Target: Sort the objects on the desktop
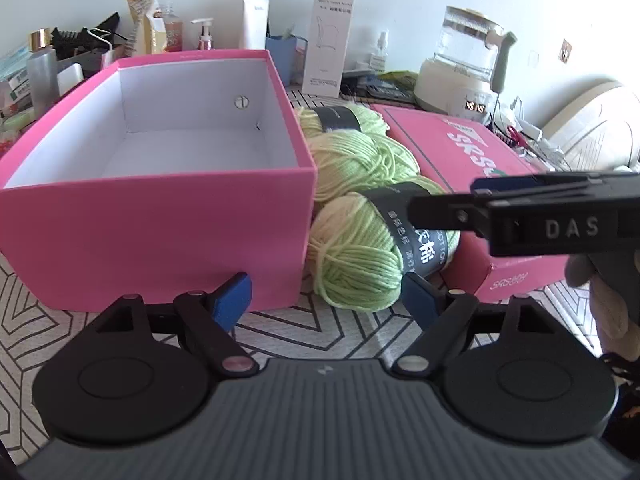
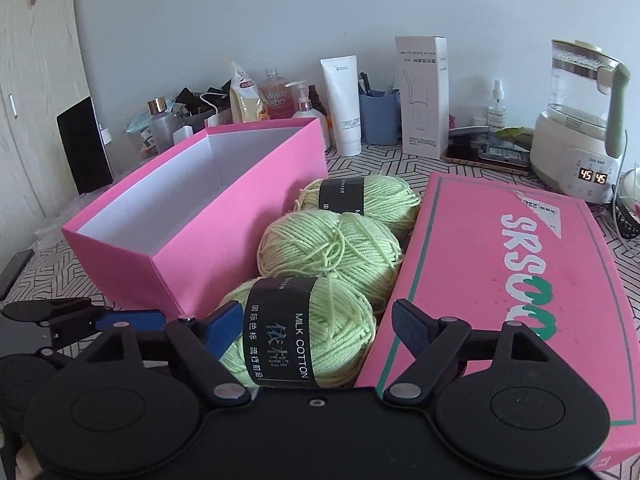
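Note:
Three light green yarn balls lie in a row between an open pink box (image 2: 224,216) and its pink lid (image 2: 520,280). The nearest ball (image 2: 304,340), with a dark label, sits between the open fingers of my right gripper (image 2: 316,320), which has not closed on it. A second ball (image 2: 328,248) and a third ball (image 2: 360,196) lie behind. In the left wrist view my left gripper (image 1: 328,296) is open and empty, low in front of the pink box (image 1: 160,220) and the nearest ball (image 1: 360,252). The right gripper (image 1: 520,216) shows there side-on above the lid (image 1: 460,152).
Bottles, a white tube (image 2: 342,108), a blue pen cup (image 2: 378,120), a white carton (image 2: 424,96) and a kettle (image 2: 580,120) stand along the back wall. A patterned cloth (image 1: 320,332) covers the table. A dark tablet (image 2: 84,144) leans at the far left.

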